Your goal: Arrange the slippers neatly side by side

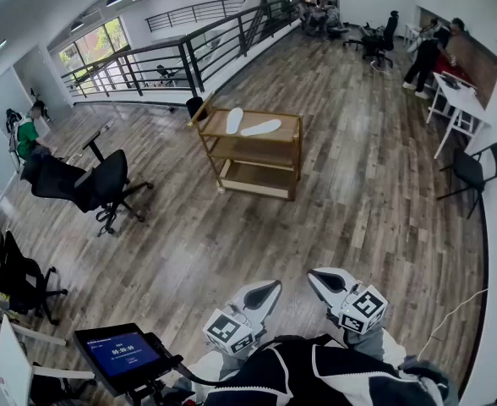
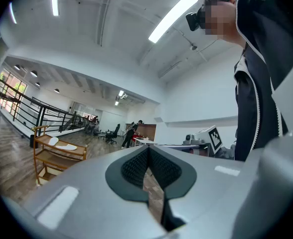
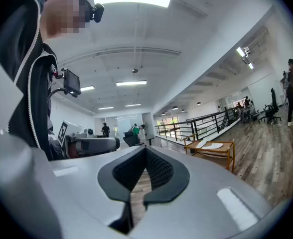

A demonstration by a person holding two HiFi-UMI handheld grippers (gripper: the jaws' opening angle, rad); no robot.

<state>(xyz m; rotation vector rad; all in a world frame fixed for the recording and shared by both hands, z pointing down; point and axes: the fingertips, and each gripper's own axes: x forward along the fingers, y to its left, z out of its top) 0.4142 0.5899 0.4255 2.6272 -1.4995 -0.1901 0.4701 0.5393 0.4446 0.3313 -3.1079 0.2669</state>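
in the head view, the left gripper (image 1: 264, 293) and the right gripper (image 1: 323, 281) were held low in front of the person's dark jacket (image 1: 316, 375), each with its jaws together and nothing between them. two white slippers (image 1: 248, 124) lay on the top shelf of a wooden cart (image 1: 297, 155) well away across the plank floor (image 1: 358, 201), close to each other but at different angles (not parallel). an office chair (image 1: 103, 186) stood to the cart's left.

in the left gripper view, the dark pads (image 2: 136, 167) met at the tip, empty; the cart (image 2: 44, 159) with the slippers (image 2: 64, 146) showed far off at the left.

in the right gripper view, the jaws were likewise pressed together with nothing held, and the cart (image 3: 226, 156) stood distant at the right, the slippers (image 3: 210, 145) on top.
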